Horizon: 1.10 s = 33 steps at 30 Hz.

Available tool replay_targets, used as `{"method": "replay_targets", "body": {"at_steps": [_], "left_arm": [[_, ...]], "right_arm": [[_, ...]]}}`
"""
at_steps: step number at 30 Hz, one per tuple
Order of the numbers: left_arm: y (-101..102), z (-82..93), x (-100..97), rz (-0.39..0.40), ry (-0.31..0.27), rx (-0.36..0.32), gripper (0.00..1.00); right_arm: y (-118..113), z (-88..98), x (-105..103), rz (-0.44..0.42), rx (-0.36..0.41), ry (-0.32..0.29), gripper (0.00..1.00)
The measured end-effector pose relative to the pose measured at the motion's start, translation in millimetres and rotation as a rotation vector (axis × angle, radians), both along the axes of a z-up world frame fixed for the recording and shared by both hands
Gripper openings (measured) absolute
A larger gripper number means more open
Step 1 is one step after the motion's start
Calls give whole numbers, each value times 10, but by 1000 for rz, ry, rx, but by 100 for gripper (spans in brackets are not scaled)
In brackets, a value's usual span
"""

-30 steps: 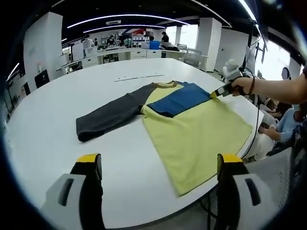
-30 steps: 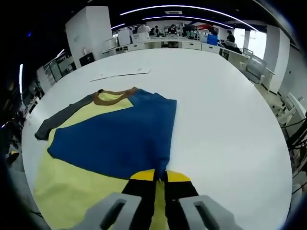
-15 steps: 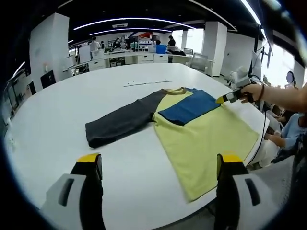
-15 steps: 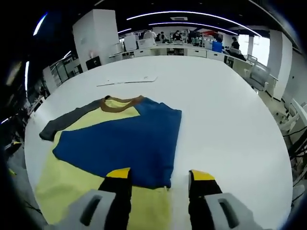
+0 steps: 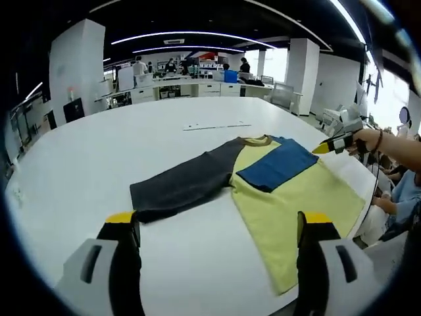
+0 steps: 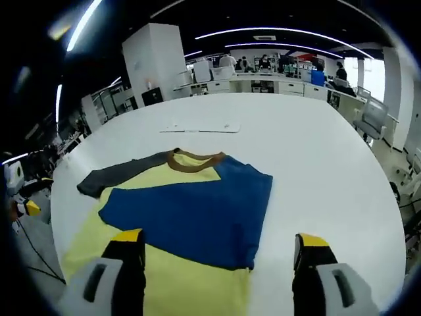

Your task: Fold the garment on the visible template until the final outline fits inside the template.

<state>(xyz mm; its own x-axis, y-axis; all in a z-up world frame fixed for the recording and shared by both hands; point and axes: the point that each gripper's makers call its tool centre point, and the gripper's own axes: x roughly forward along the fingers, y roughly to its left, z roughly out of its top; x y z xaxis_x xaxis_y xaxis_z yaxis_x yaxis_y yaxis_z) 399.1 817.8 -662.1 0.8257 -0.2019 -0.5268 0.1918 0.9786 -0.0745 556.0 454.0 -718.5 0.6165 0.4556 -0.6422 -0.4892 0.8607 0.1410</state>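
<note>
Two tongs gape above the flat, soft yellow-and-blue garment (image 6: pixel 177 217).

We cannot make out the template under the garment (image 5: pixel 276 191); the cloth hides whatever lies beneath it. The blue sleeve (image 6: pixel 191 210), folded inward ahead of the right gripper's (image 6: pixel 220 253) jaws, covers part of the yellow body. Between those jaws the shirt's near hem runs off the view's lower edge. Far beyond the left gripper's (image 5: pixel 220 230) jaws, a thin pale strip (image 5: pixel 217 126) on the table (image 5: pixel 99 158) is too small to identify. The people at the distant desks are blurred.
</note>
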Motion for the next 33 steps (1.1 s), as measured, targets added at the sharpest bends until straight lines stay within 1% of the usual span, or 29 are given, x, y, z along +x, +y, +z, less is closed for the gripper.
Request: {"method": "replay_targets", "body": {"at_steps": [1, 4, 9, 15, 19, 20, 22, 24, 27, 31, 33], "left_arm": [[11, 3, 17, 2, 2, -3, 97], [76, 21, 84, 23, -7, -7, 96], [167, 49, 201, 53, -21, -47, 95], [284, 38, 317, 98, -27, -56, 92], [388, -30, 388, 121, -21, -55, 90], [418, -55, 402, 127, -19, -53, 89], [464, -101, 420, 137, -11, -55, 88], [531, -164, 442, 154, -1, -59, 87], [609, -241, 466, 180, 11, -61, 85], [748, -307, 520, 220, 3, -71, 79], [816, -343, 546, 236, 0, -70, 77]], "right_arm": [[0, 17, -10, 5, -3, -4, 100], [5, 79, -51, 40, -13, -28, 100], [39, 180, -142, 78, 27, -40, 100], [83, 278, -247, 116, 37, -73, 99], [109, 348, -318, 129, 67, -85, 99], [108, 361, -339, 132, 62, -91, 99], [84, 361, -367, 155, 19, -113, 99], [83, 365, -399, 162, 16, -113, 99], [88, 427, -454, 167, 54, -118, 99], [106, 500, -546, 188, 81, -135, 99], [122, 525, -606, 202, 92, -133, 99]]}}
